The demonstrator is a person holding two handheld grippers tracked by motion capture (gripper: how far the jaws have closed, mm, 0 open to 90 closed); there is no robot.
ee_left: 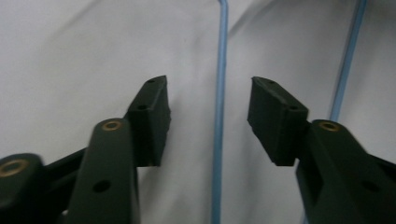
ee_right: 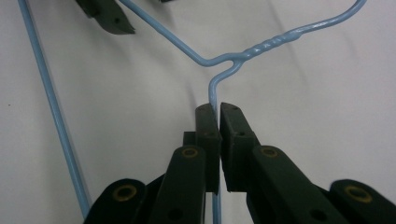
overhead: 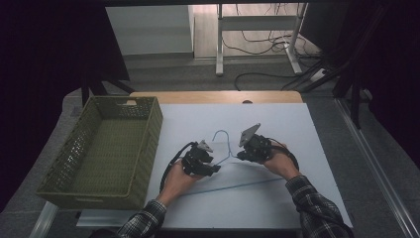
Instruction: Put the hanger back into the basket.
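Note:
A light-blue wire hanger [overhead: 224,148] lies on the white table cover, hook pointing away from me. My right gripper [ee_right: 217,106] is shut on one sloping arm of the hanger [ee_right: 261,46], just below the twisted neck; in the high view the right gripper [overhead: 242,154] sits to the hanger's right. My left gripper [ee_left: 208,95] is open, its jaws on either side of a hanger wire [ee_left: 219,107] without touching it. From above, the left gripper [overhead: 214,167] sits on the hanger's left arm.
An empty olive-green woven basket [overhead: 148,130] stands at the left edge of the table. The wooden table edge [overhead: 218,96] lies at the back. Beyond it are a desk frame [overhead: 257,29] and floor cables.

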